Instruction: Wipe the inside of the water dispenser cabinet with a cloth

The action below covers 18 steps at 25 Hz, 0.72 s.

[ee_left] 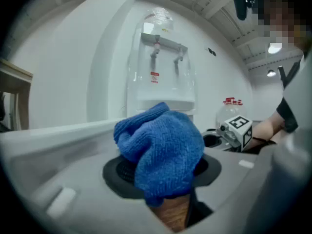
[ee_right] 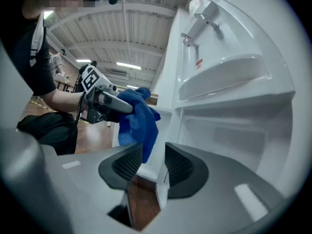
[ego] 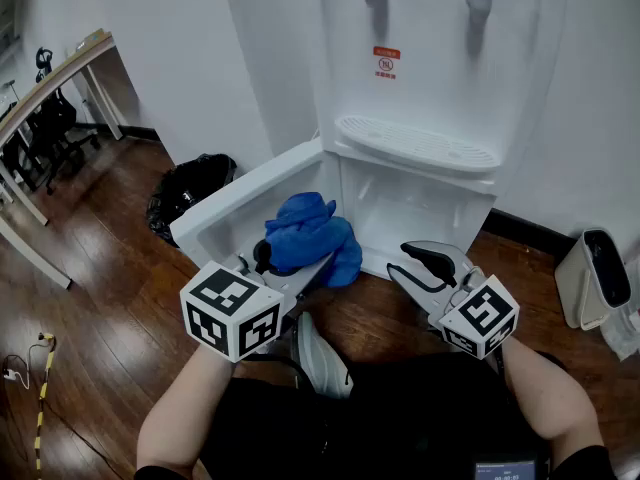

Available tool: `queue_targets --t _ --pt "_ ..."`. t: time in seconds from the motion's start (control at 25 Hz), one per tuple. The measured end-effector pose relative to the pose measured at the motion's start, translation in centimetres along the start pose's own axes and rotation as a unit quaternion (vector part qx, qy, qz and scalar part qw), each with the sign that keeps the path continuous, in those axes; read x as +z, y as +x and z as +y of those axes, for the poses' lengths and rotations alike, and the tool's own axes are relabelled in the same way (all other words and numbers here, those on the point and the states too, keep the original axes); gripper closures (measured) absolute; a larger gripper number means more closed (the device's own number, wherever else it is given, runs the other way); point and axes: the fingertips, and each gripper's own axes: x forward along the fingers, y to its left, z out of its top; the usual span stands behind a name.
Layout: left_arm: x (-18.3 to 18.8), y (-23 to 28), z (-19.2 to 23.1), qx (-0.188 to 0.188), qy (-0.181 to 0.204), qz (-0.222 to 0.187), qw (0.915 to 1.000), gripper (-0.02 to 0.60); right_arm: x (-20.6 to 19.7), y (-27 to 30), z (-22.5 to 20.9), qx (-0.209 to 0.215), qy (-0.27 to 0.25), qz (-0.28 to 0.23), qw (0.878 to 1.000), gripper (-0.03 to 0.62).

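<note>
Low before the white water dispenser (ego: 430, 88), cabinet door (ego: 240, 193) swung open: pinching a bunched blue microfibre cloth (ego: 312, 236) tight in the fingers of the left gripper (ego: 290, 266), just outside the mouth of the cabinet (ego: 420, 208), beside the door. Holding the right gripper (ee_right: 148, 165) alongside, fingers slightly spread, gripping nothing, above the wood floor (ego: 100, 288).

floor (ego: 110, 268): dark wood boards | wall (ego: 190, 58): white, black skirting board (ego: 530, 230) along its foot | rubbish bag (ego: 185, 190): black, glossy, on floor against wall | desk (ego: 55, 78): pale top, white legs, far left | office chair (ego: 45, 133): black, under desk | cable (ego: 42, 388): yellow, on floor, lower left | container (ego: 592, 278): white, dark top, far right
</note>
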Motion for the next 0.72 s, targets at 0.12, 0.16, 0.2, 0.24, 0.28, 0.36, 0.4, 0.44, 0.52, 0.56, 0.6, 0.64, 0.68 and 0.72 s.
queue_targets --t 0.12,0.16,0.2,0.24,0.28,0.36,0.4,0.44,0.52,0.56,0.6,0.64,0.68,0.72 --pt "0.9 -4.2 1.1 0.026 -0.018 -0.007 0.9995 0.373 1.6 0.2 1.9 0.030 -0.061 -0.012 0.998 0.387" --pt "1.1 -5.4 1.2 0.031 -0.026 -0.007 0.9992 0.373 2.3 0.4 3.0 0.044 -0.087 -0.019 0.995 0.366" --pt "1.0 -6.6 1.2 0.030 -0.033 -0.005 0.9990 0.373 3.1 0.8 4.2 0.060 -0.119 -0.025 0.991 0.348" --pt "0.7 -7.5 1.0 0.022 -0.041 -0.003 0.9989 0.373 3.7 1.3 5.4 0.077 -0.153 -0.027 0.985 0.333" --pt "0.3 -8.2 0.7 0.006 -0.051 0.000 0.9987 0.373 4.3 1.9 6.7 0.096 -0.187 -0.025 0.977 0.322" --pt "-0.3 -9.0 -0.2 -0.045 -0.086 0.000 0.9953 0.370 5.4 3.4 9.3 0.143 -0.247 -0.016 0.958 0.289" --pt "-0.4 -9.2 -0.5 -0.076 -0.110 -0.004 0.9911 0.370 6.0 4.1 10.6 0.168 -0.269 -0.015 0.948 0.267" --pt "-0.5 -9.2 -0.8 -0.105 -0.136 -0.007 0.9851 0.370 6.6 4.7 11.9 0.192 -0.288 -0.017 0.938 0.240" --pt "-0.9 -9.0 -1.1 -0.154 -0.185 -0.009 0.9706 0.370 7.6 5.6 14.1 0.229 -0.322 -0.023 0.918 0.187" --pt "-1.1 -8.8 -1.3 -0.175 -0.206 -0.008 0.9628 0.369 8.0 6.0 14.9 0.240 -0.337 -0.028 0.910 0.174" --pt "-1.3 -8.7 -1.5 -0.194 -0.225 -0.006 0.9547 0.369 8.3 6.3 15.7 0.247 -0.349 -0.033 0.903 0.167" --pt "-1.6 -8.5 -2.0 -0.215 -0.244 -0.004 0.9457 0.370 8.6 6.6 16.4 0.253 -0.359 -0.039 0.897 0.166" --pt "-1.8 -8.4 -2.6 -0.237 -0.261 -0.001 0.9357 0.370 8.7 6.8 17.1 0.258 -0.367 -0.043 0.893 0.167" --pt "-1.9 -8.2 -3.5 -0.261 -0.275 0.001 0.9255 0.371 8.7 7.0 17.9 0.265 -0.374 -0.046 0.887 0.169"
